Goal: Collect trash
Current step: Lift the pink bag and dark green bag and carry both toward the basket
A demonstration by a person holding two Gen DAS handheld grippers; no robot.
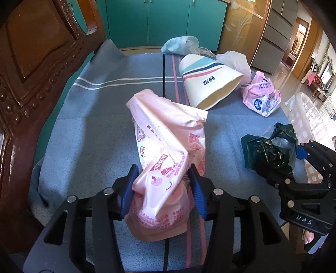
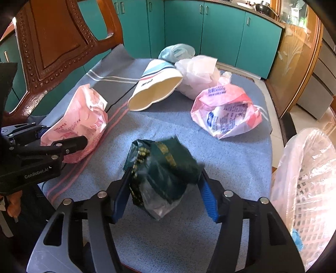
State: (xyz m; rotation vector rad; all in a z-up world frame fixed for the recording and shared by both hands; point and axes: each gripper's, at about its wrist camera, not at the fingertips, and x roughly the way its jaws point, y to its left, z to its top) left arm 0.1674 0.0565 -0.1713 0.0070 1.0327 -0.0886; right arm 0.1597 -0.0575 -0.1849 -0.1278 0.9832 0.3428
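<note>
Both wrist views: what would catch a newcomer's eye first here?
Each gripper is clamped on trash: the left gripper on a pink printed bag, the right gripper on a dark green wrapper. Behind them, a striped paper cup lies tipped on the blue cloth, and a lined basket waits at right.

Blue cloth [image 2: 231, 151] with white and pink stripes covers the seat surface. Carved dark-wood chair back [image 1: 31, 69] rises at the left, studded along its edge. Teal cabinet doors [image 2: 220, 31] line the far wall, with a dark countertop [image 2: 266, 14] above carrying cookware. Amber etched-glass door panel [image 1: 241, 25] to the right. Glossy pale floor tiles [image 1: 294, 84] reflect daylight from the hallway.
</note>
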